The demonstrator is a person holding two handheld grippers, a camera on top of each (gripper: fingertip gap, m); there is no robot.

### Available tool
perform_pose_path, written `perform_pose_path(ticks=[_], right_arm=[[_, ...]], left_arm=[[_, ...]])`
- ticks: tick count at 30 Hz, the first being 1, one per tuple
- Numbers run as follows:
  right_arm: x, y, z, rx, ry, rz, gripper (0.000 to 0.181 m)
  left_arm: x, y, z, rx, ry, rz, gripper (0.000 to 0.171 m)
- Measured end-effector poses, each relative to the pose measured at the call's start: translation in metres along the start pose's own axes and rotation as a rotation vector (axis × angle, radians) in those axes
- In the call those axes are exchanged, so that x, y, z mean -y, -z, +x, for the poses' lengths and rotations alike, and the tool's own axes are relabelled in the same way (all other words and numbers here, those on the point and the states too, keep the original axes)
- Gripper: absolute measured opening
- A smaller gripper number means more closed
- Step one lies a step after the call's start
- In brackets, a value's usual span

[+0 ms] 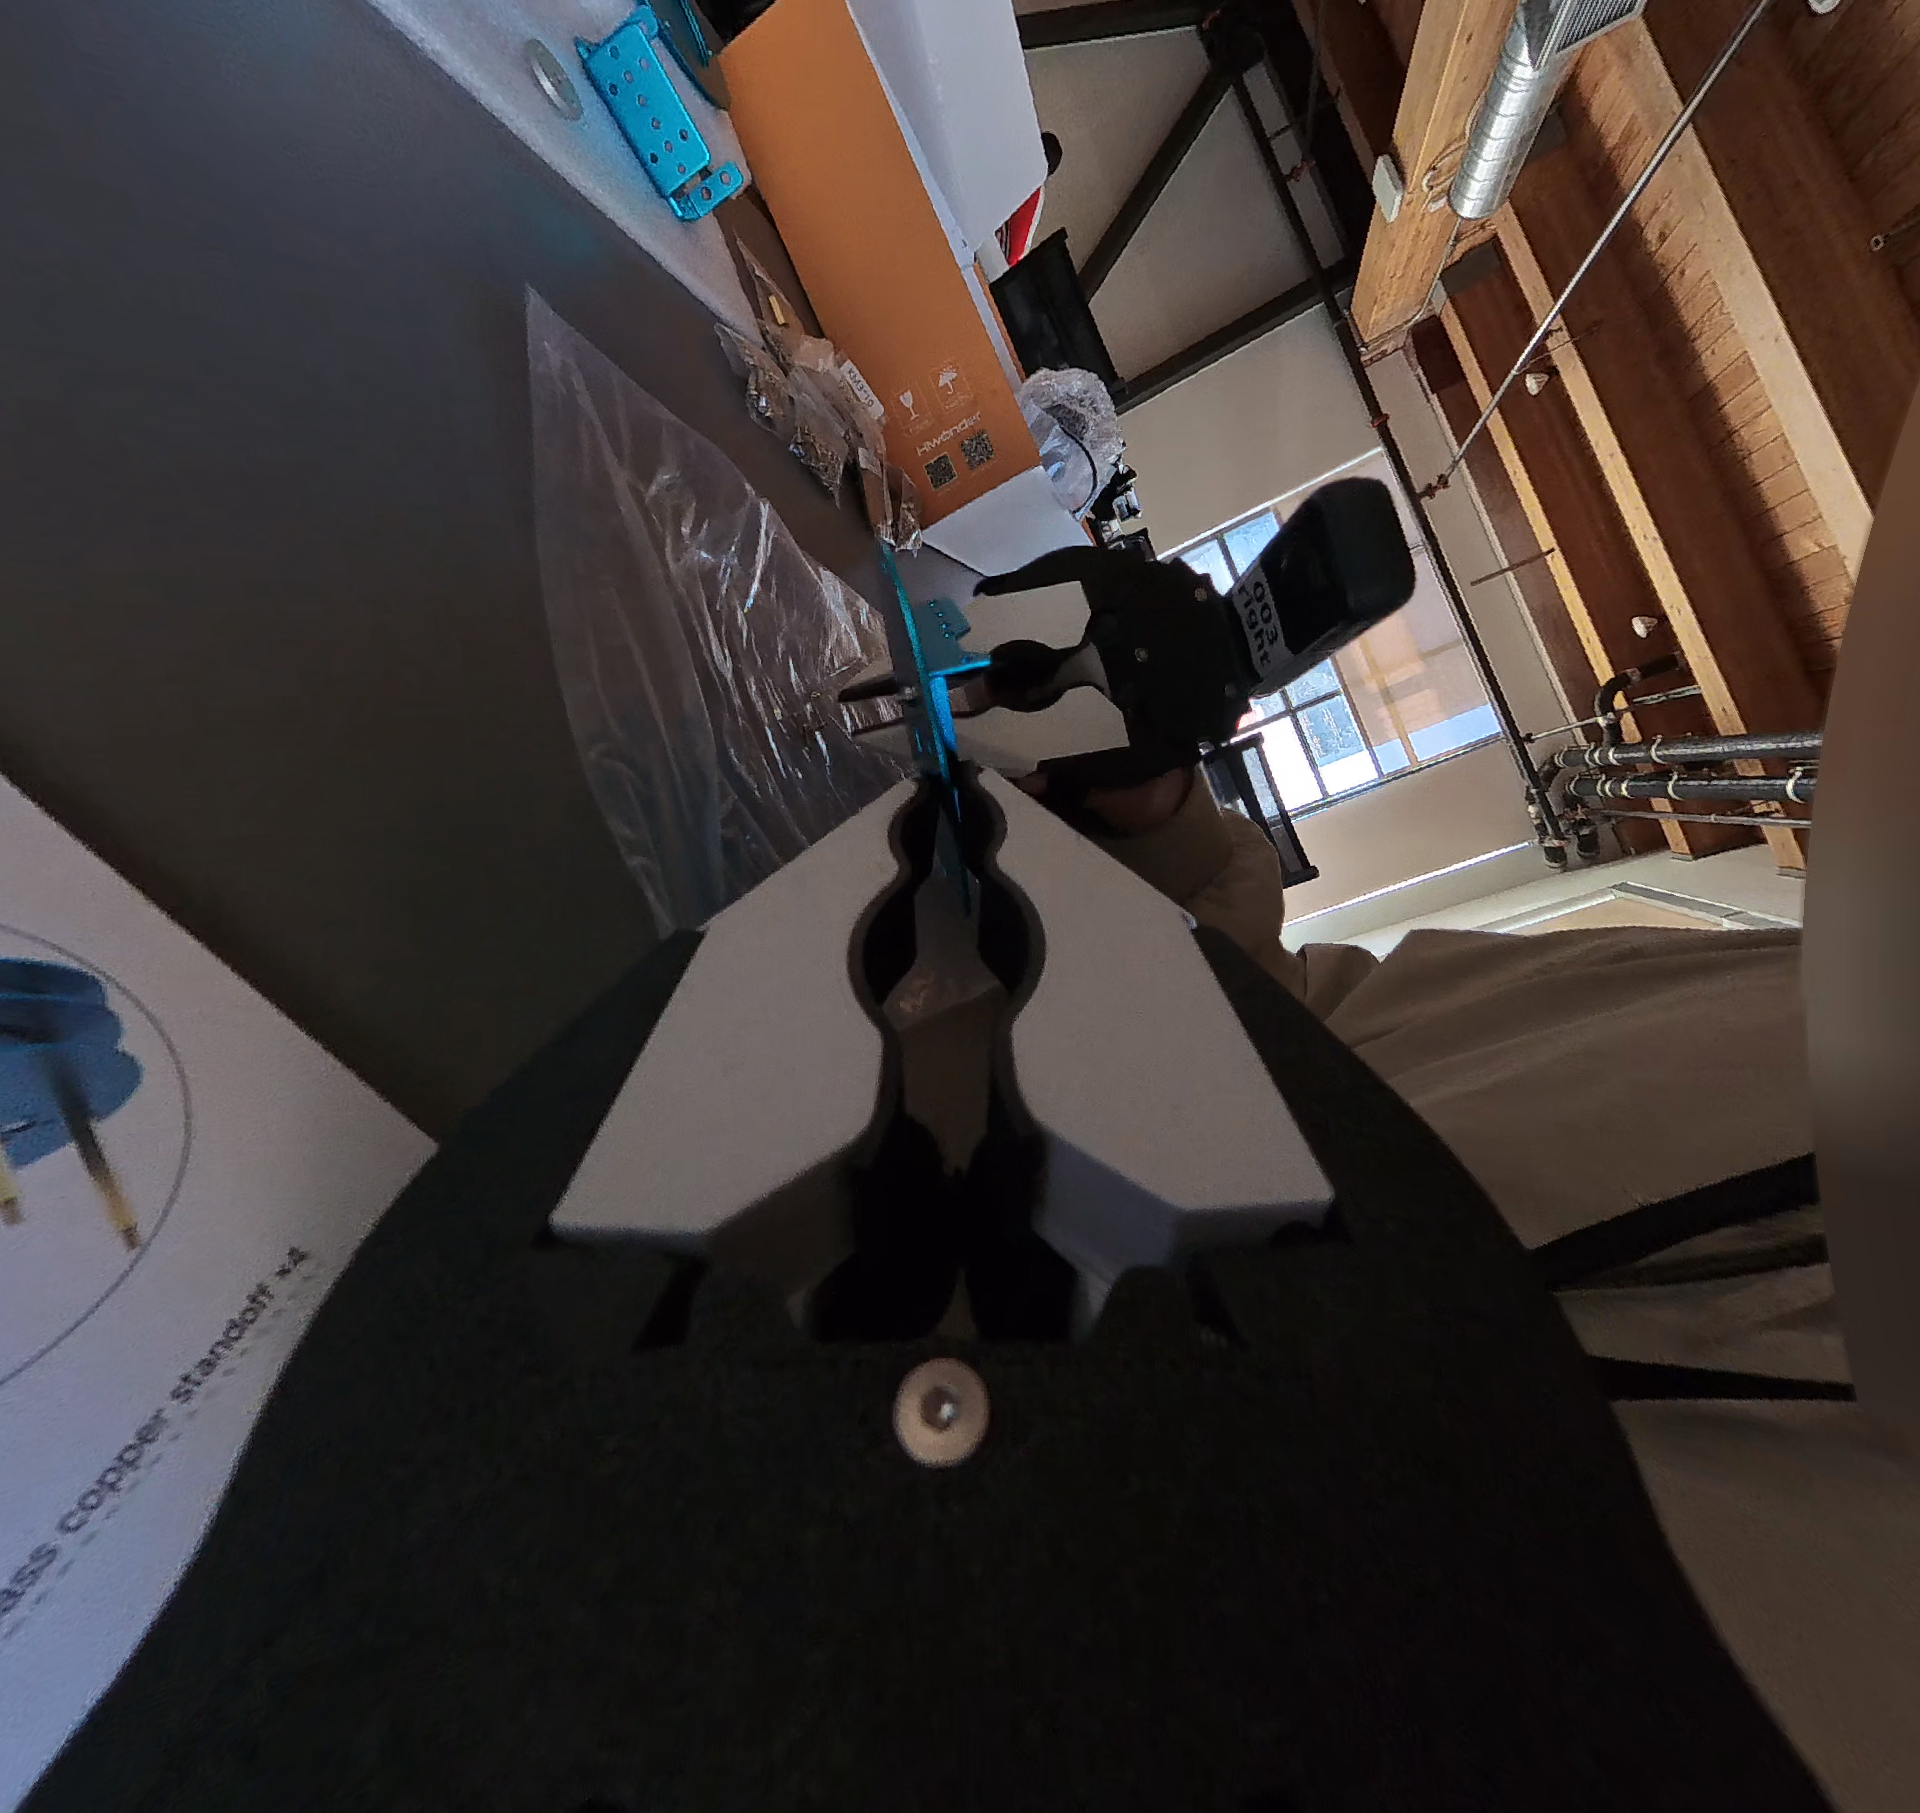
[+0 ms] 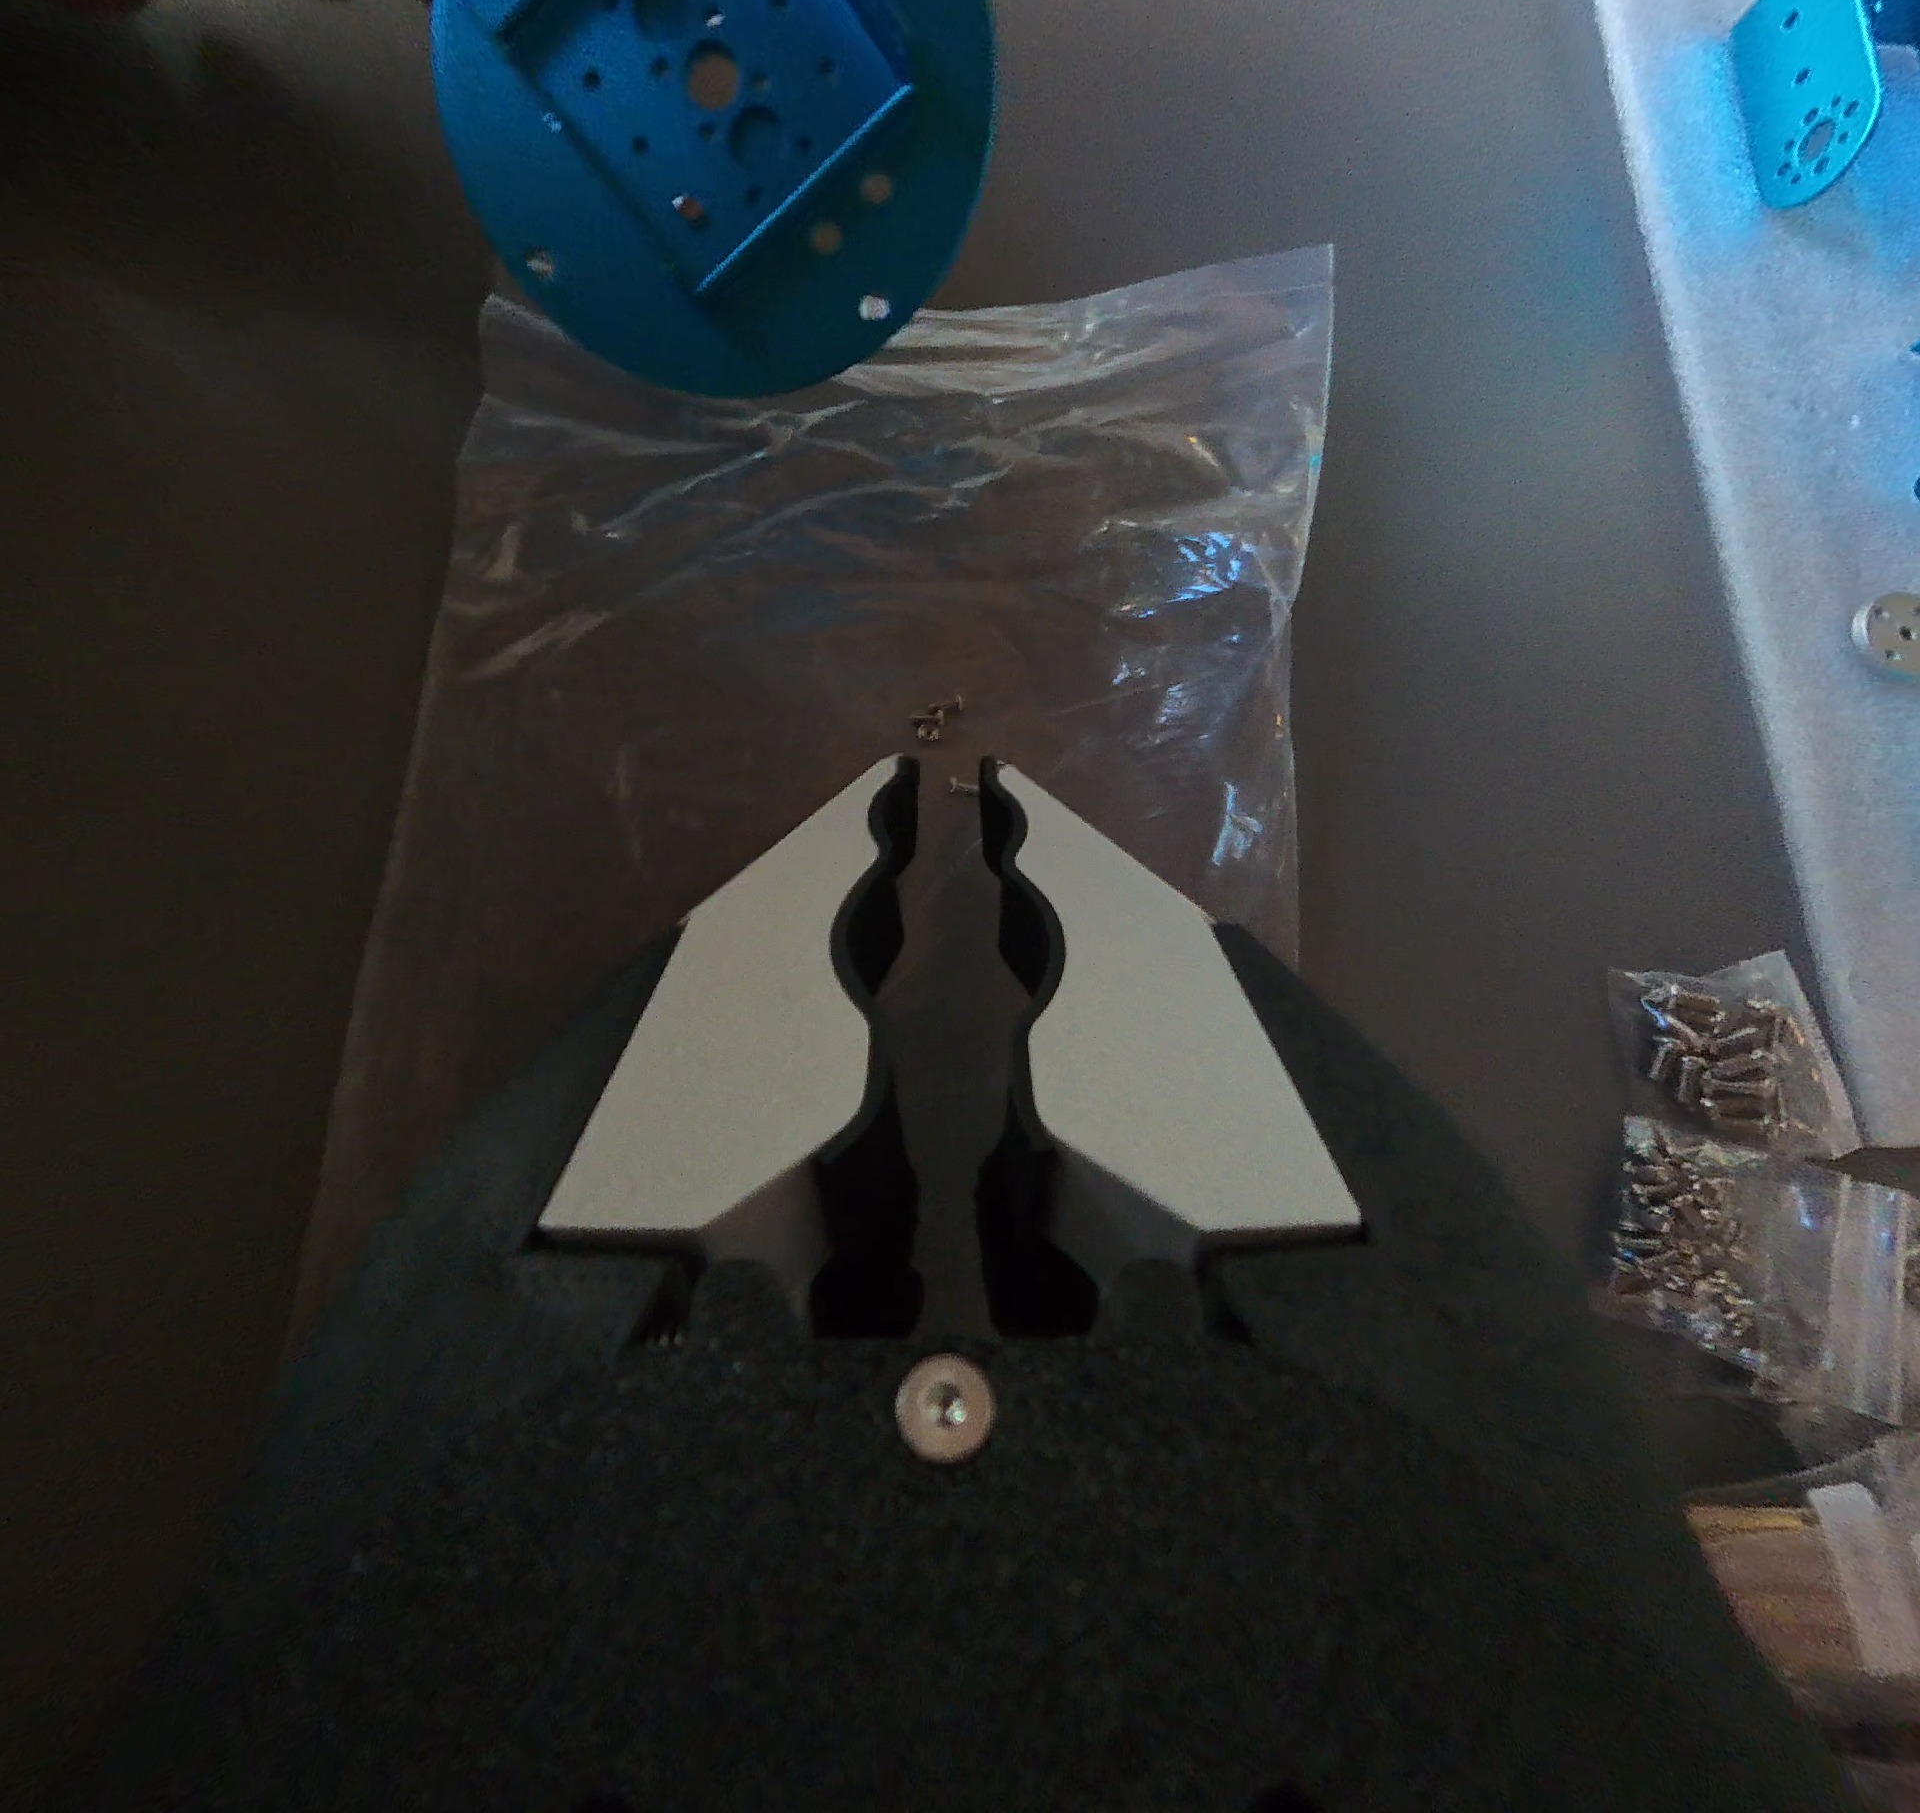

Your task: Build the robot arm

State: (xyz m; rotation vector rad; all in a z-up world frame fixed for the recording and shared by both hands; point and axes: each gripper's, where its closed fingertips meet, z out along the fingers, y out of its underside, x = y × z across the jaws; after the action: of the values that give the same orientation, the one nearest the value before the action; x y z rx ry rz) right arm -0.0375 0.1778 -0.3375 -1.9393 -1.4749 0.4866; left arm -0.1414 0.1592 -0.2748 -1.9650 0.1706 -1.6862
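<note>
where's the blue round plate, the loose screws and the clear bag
blue round plate (image 2: 582, 236), right wrist view, its flat face
loose screws (image 2: 933, 716), right wrist view, the small cluster
clear bag (image 2: 790, 558), right wrist view, its crinkled middle

Both views dim and underexposed. Daylight enters through window (image 1: 1351, 714). Glare on plastic bag (image 2: 894, 558). Fisheye distortion, edges blurred.

Your left gripper (image 1: 948, 807) has matt, grainy black plastic jaws with smooth grey faces, clamped on a blue disc (image 2: 717, 142) of satin anodised metal. The clear bag (image 2: 894, 537) under your right gripper (image 2: 951, 776) is glossy, crinkled plastic holding tiny shiny metal screws (image 2: 935, 714). The desk (image 2: 260, 516) looks matt brown; the foam sheet (image 2: 1766, 475) rough white.
</note>
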Motion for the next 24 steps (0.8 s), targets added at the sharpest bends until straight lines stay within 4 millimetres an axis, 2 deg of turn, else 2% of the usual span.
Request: perform_pose_path(ticks=[5, 8, 15, 24], right_arm=[[-0.0051, -0.0089, -0.0034, 0.004, -0.014, -0.026, 0.009], [-0.0052, -0.0090, -0.0002, -0.015, -0.015, -0.018, 0.004], [-0.0035, -0.0060, -0.0016, 0.022, -0.054, 0.006, 0.008], [-0.0087, -0.0059, -0.0014, 0.007, 0.035, -0.060, 0.004]], left_arm=[[0.0004, 0.0000, -0.0012, 0.005, 0.010, 0.006, 0.002], [0.0000, 0.0003, -0.0020, -0.015, 0.048, 0.011, 0.002], [0.0000, -0.0021, -0.0054, -0.017, 0.076, 0.013, 0.002], [0.0002, -0.0072, -0.0078, -0.006, 0.074, -0.002, 0.002]])
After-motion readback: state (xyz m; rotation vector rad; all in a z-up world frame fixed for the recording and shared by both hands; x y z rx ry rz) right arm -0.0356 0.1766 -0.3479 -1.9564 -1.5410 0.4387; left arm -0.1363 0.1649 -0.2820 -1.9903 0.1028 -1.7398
